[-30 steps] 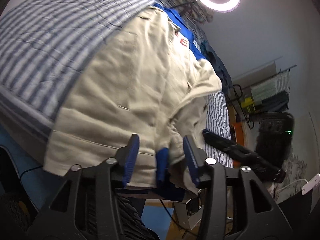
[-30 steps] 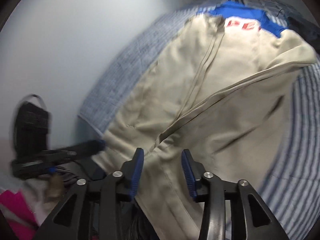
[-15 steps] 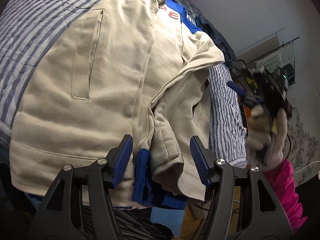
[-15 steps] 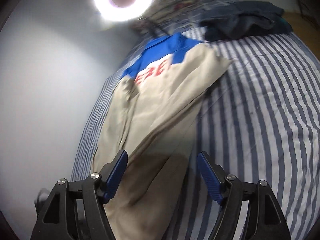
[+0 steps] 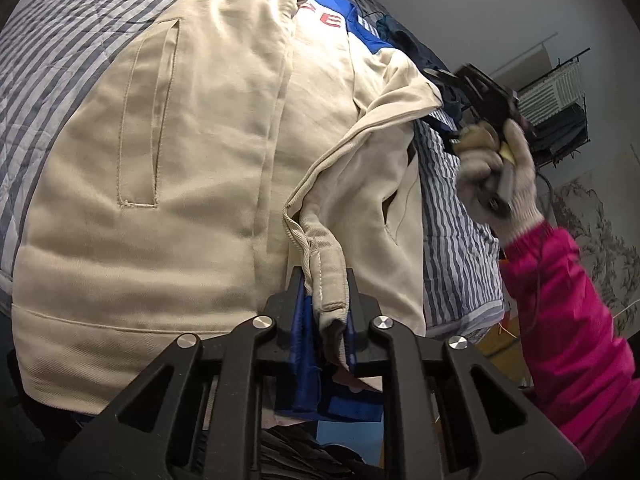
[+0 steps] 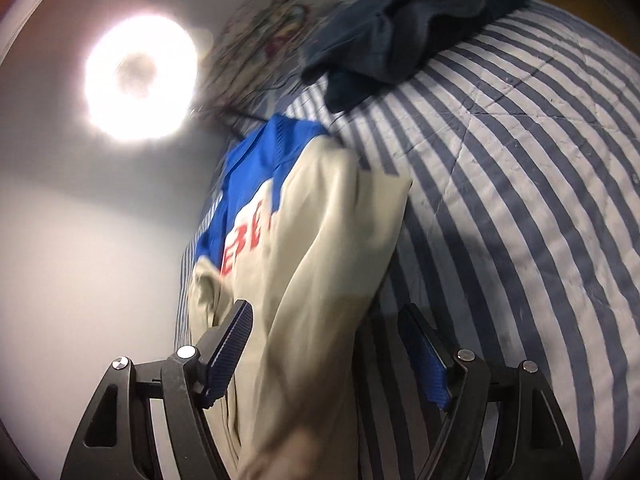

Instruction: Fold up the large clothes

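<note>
A beige jacket with a blue yoke and red letters lies front up on the striped bedspread. One sleeve is folded across its right half, and the cuff reaches the near hem. My left gripper is closing, its blue pads pressing on that cuff. In the right wrist view, which is blurred, my right gripper stands wide open above the jacket, with nothing pinched. In the left wrist view a gloved hand holds the right gripper by the jacket's far right corner.
A dark blue heap of clothes lies at the head of the bedspread. A ring light glares on the wall. A wire rack stands past the bed's right side. The person's pink sleeve is close on my right.
The left jaws have closed from wide apart onto the sleeve cuff. The right gripper has rolled, spread wider and moved up along the jacket's right side.
</note>
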